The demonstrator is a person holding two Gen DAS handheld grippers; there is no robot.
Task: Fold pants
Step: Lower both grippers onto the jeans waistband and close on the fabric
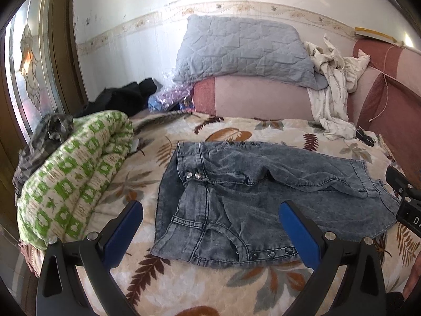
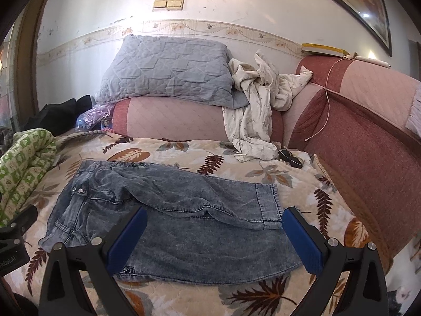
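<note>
- The pants [image 1: 263, 197], grey-blue washed denim, lie spread on the leaf-print bedspread [image 1: 184, 284], near its front edge and roughly midway between its side edges.
- The waistband with its metal buttons [image 1: 193, 176] points toward the left edge of the bedspread; the leg hems [image 2: 268, 205] point toward the right edge.
- One leg lies partly folded across the other, leaving a creased ridge along the middle.
- The left gripper [image 1: 210, 231] hovers over the waist end with its fingers [image 1: 123, 234] spread wide and released; the waist section shows between them, and nothing is grasped.
- The right gripper [image 2: 214, 239] hovers over the leg end, fingers [image 2: 302, 242] likewise spread and empty; the lower leg fabric lies between them.
- A green-patterned rolled quilt [image 1: 71, 173] rests at the left edge of the bedspread.
- A grey quilted pillow [image 2: 168, 71] and a crumpled white garment [image 2: 257, 105] sit on the pink headboard cushion [image 2: 168, 121] along the far edge.
</note>
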